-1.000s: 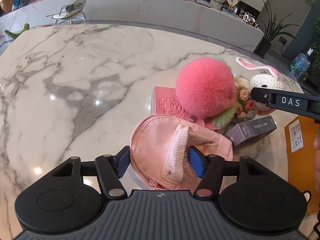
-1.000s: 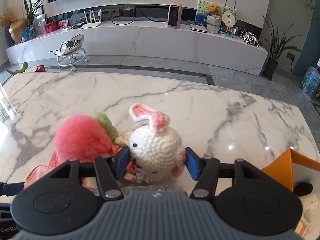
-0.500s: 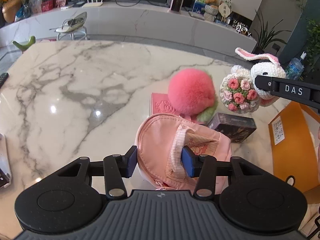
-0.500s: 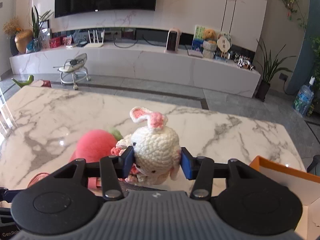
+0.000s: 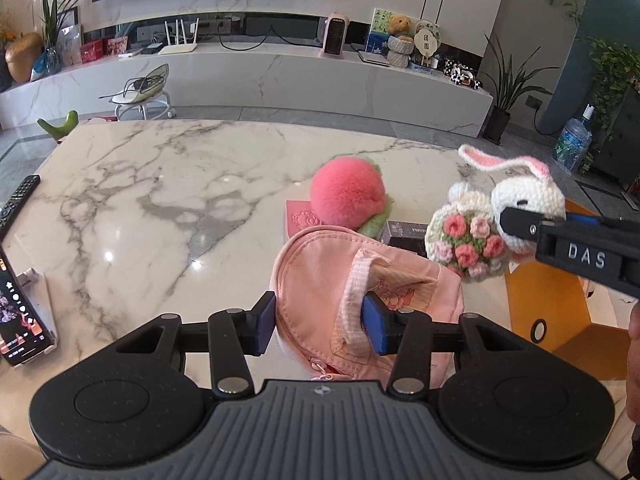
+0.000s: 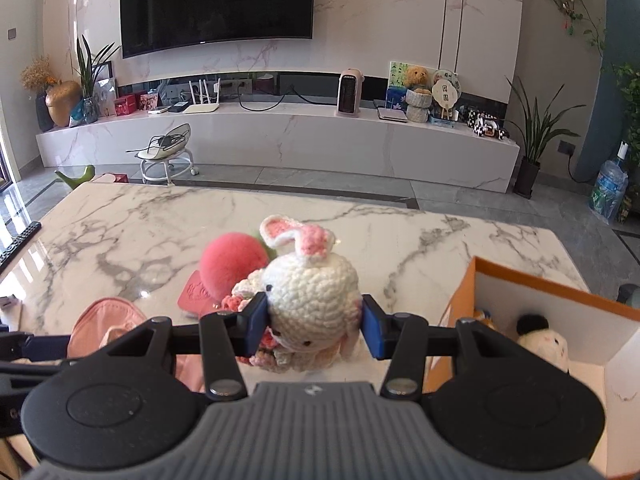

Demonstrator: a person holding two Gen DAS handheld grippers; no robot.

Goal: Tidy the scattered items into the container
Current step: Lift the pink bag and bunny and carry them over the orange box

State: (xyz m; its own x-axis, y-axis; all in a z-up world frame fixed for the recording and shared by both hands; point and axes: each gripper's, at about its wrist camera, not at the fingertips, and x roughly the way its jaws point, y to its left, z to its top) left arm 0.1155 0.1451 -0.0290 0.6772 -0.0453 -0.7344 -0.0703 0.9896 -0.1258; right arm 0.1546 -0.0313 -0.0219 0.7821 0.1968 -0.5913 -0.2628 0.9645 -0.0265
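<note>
Two grippers, each gripping one soft item above the marble counter (image 5: 168, 184).
Left gripper (image 5: 318, 322) fingers clamp the pink pouch (image 5: 360, 276); right gripper (image 6: 314, 326) fingers clamp the crochet rabbit (image 6: 314, 300), raised beside the orange box (image 6: 560, 300). Left of the box, a pink pompom (image 5: 348, 198) rests on the counter.

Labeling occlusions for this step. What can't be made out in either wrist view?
- Orange box interior: right wrist view shows only one plush toy; the rest is cut off by the frame edge and the right gripper.
- Dark card box: left wrist view, mostly behind the pink pouch; print too small to read.
- Crochet bunny underside: right wrist view, hidden by the gripper body.
- Phone: left wrist view, cropped by the left edge.
</note>
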